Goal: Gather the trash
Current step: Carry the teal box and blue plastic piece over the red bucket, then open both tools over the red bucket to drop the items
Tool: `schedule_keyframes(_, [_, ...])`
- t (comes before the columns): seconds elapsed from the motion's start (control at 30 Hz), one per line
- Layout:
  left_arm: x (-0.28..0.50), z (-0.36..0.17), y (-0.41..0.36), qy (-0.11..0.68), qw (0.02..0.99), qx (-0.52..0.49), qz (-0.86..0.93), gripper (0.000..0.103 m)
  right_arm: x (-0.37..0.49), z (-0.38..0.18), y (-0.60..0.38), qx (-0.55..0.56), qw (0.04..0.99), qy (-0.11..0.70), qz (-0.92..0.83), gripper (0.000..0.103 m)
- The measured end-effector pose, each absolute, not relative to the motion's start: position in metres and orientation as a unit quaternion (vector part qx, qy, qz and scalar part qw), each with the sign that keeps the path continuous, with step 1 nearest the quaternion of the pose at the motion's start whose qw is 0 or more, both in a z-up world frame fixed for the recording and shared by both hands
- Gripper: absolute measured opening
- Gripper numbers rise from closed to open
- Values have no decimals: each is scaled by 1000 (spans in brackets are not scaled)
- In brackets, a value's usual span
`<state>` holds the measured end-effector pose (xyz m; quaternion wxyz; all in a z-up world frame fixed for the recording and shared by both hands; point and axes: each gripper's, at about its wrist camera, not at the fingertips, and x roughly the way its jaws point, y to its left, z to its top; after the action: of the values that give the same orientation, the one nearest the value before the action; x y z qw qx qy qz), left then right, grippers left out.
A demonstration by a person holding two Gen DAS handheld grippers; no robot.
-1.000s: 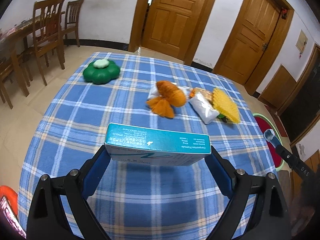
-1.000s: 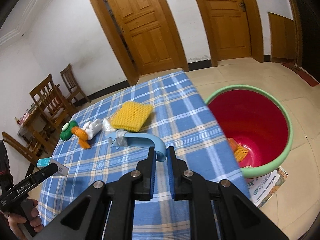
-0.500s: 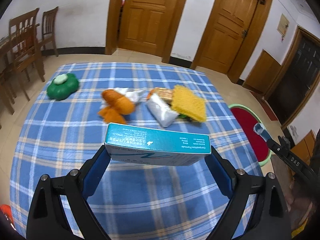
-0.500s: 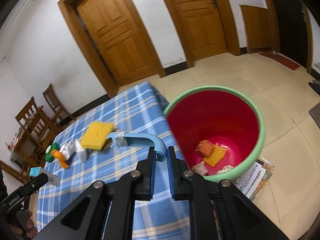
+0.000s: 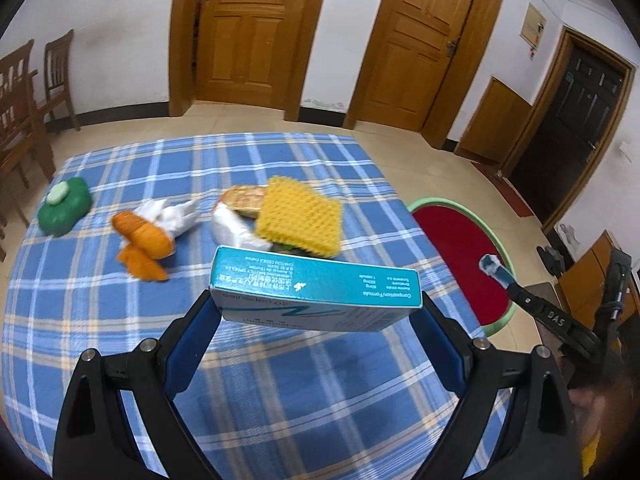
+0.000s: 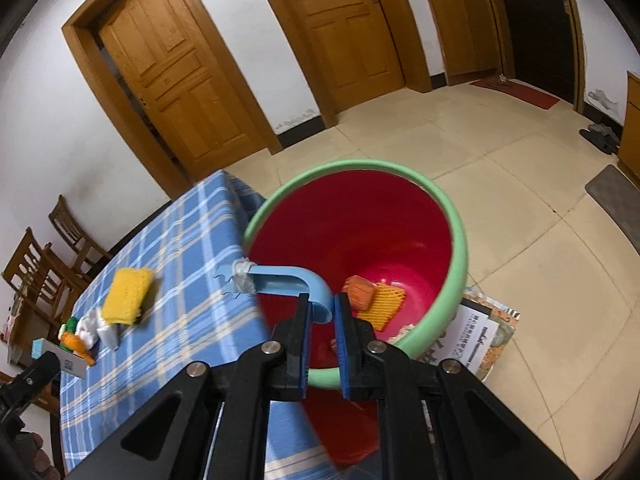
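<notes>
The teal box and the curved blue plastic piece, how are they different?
The flat teal cardboard box is straight-edged and printed; the curved light-blue plastic piece is a plain hook with a jagged, taped end. The box spans the widely spread left claw; the hook sits in the narrowly closed right claw. Both are gripped.

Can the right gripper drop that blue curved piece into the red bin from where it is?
Probably yes. The right gripper is shut on the blue curved piece, which hangs over the red bin's open mouth. Nothing covers the opening; only scraps lie at its bottom.
</notes>
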<state>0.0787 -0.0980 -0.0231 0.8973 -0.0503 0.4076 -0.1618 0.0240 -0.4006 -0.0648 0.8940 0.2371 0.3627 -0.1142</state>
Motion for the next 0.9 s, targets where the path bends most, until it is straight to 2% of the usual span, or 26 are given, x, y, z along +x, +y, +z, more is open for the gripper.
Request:
schedule_keyframes(0.3, [92, -26, -129, 415, 889, -35, -191, 93, 25, -75, -418, 246, 886, 369, -134, 14])
schedule_keyframes(0.9, [112, -30, -208, 390, 882, 17, -264, 93, 7, -49, -446, 272, 895, 325, -143, 14])
